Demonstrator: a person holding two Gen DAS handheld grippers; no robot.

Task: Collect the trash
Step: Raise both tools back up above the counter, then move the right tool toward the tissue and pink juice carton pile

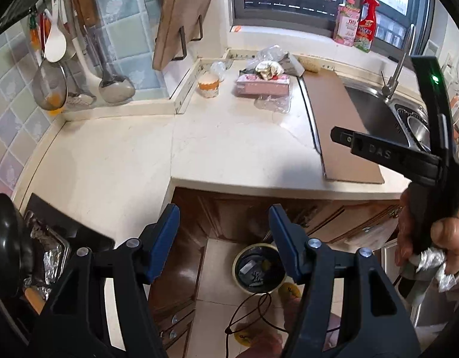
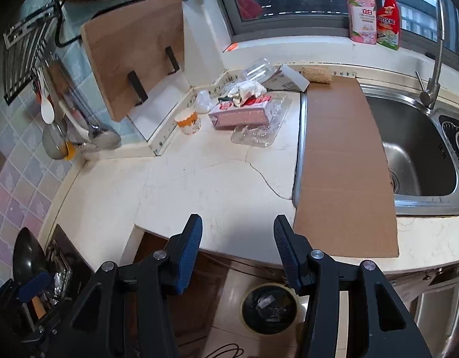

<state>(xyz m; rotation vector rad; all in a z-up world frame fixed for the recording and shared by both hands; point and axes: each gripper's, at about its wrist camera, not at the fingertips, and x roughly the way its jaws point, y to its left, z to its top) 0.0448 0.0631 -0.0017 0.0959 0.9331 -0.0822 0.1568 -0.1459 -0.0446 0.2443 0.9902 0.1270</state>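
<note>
The left gripper (image 1: 223, 232) is held apart over the bench (image 1: 229, 149) edge, and nothing is between its blue pads. The right gripper (image 2: 238, 238) is apart too, with nothing in it. The trash is piled at the back of the bench: a pink box (image 2: 240, 115), a paper cup (image 2: 189, 123), crumpled wrappers (image 2: 249, 89) and a clear plastic tray (image 2: 259, 132). A round trash bin (image 2: 269, 307) is seen on the floor below. Cardboard (image 2: 343, 164) is laid beside the sink (image 2: 414, 149).
</note>
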